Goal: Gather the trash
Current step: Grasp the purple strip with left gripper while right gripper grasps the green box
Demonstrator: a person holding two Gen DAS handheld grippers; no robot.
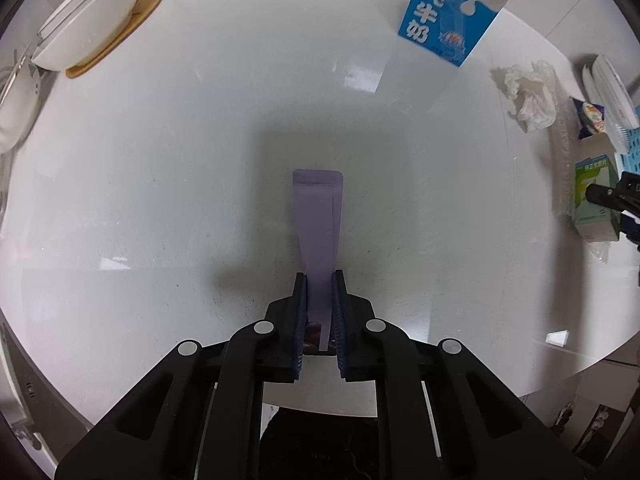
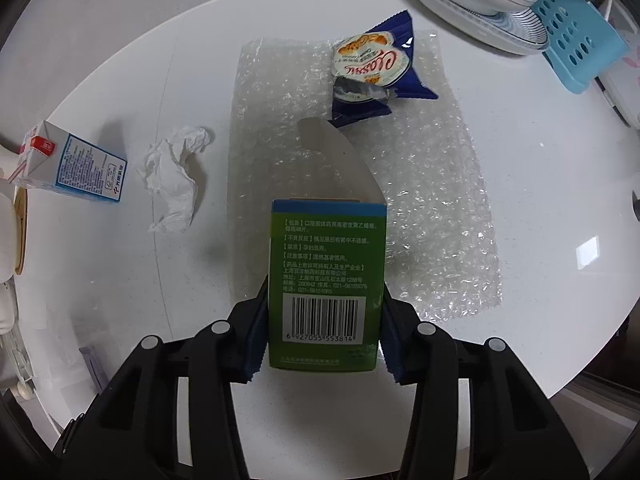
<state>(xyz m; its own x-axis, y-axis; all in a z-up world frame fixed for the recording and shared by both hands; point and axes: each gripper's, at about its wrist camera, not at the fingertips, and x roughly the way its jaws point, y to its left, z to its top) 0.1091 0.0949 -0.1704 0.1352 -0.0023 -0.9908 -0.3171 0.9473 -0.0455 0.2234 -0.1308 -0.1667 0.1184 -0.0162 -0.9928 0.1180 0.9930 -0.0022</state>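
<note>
Trash is only partly in hand — nothing in either view shows a bin or bag, so I judge the collecting has barely begun. My left gripper (image 1: 320, 312) is clamped on a flat lilac sachet (image 1: 318, 216) that stands on end on the white round tabletop (image 1: 160, 200), near its front edge. My right gripper (image 2: 324, 320) has the green medicine carton (image 2: 328, 280) between its jaws, pads against both sides, open flap pointing away from me; the carton's far end overlaps the near edge of the bubble wrap sheet (image 2: 440, 208).

Left to gather, as far as I can see: the bubble wrap, the torn blue biscuit wrapper (image 2: 376, 72) lying on its far end, the crumpled tissue (image 2: 176, 176) just beside the wrap's left edge, and the blue milk carton (image 2: 76, 164) toppled near the tabletop's left edge. Stacked dishes (image 2: 472, 12) at the far right edge look like crockery, not rubbish.
</note>
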